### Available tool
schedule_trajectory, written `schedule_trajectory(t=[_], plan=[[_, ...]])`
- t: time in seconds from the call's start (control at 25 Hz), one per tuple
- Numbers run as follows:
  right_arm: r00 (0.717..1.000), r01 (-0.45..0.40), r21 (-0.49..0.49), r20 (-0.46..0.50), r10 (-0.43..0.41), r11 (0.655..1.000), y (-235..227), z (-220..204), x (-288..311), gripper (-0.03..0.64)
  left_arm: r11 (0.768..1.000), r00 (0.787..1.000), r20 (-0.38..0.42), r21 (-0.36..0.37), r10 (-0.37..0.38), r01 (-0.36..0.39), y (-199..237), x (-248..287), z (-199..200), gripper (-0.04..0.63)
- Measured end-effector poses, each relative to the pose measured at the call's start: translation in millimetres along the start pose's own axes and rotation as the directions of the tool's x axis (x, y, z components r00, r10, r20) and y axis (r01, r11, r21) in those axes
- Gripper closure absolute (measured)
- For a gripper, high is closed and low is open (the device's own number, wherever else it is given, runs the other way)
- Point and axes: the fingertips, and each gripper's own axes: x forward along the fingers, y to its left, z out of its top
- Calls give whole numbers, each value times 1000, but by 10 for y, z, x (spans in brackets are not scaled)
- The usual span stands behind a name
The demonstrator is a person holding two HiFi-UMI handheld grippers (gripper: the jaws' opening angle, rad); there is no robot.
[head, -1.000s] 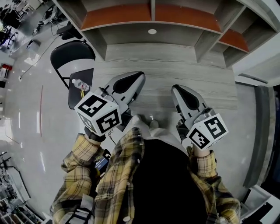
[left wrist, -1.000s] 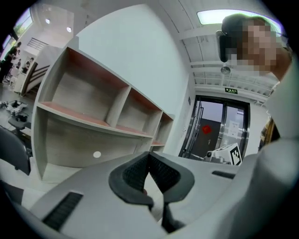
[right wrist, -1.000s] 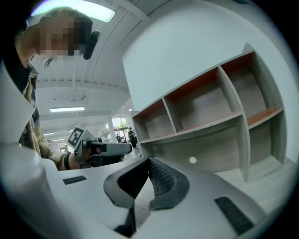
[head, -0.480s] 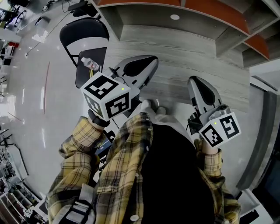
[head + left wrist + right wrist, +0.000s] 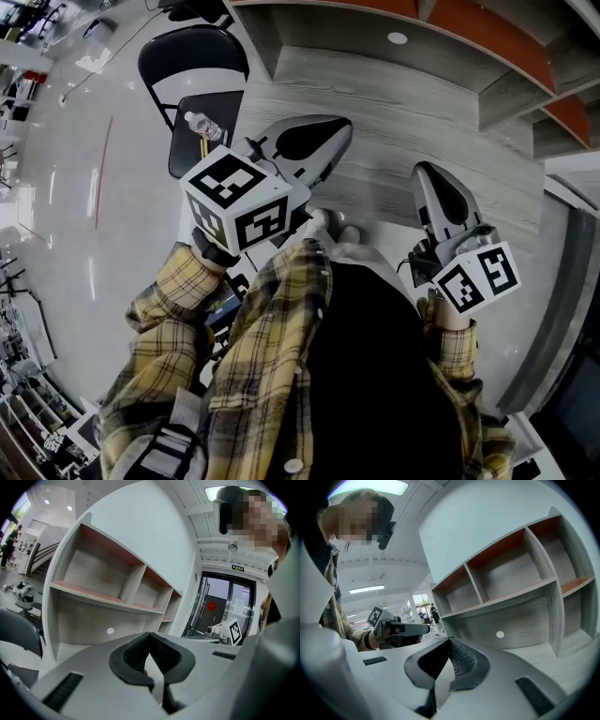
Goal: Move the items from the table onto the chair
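Observation:
A clear water bottle [image 5: 202, 126] lies on the seat of the black folding chair [image 5: 192, 58] at the table's left end. My left gripper [image 5: 345, 125] is shut and empty, held over the table's left part, its tip to the right of the chair. My right gripper [image 5: 428, 170] is also shut with nothing in it, held over the table's front right. In the left gripper view the jaws [image 5: 150, 635] meet at their tips in front of the shelf unit; the right gripper view shows the same [image 5: 450, 641]. No loose item shows on the grey wood table [image 5: 394, 112].
A shelf unit with orange-lined compartments [image 5: 487, 28] stands along the table's back, with a white round dot [image 5: 397, 38] on its back panel. Shiny floor [image 5: 84, 178] spreads to the left of the chair. A grey ledge [image 5: 562, 281] runs along the right.
Both grippers have drifted slightly and the head view has shifted, so chair and bottle sit higher and further right. Both jaws stayed shut.

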Motion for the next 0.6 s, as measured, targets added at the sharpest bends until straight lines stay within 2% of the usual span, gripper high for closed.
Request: schedule_trajectory(t=[0.6], plan=[[1000,1,8,-21,-1,1000,65,-8,79,600,1000,999,-14,3,-31,31,18,88,42,591]])
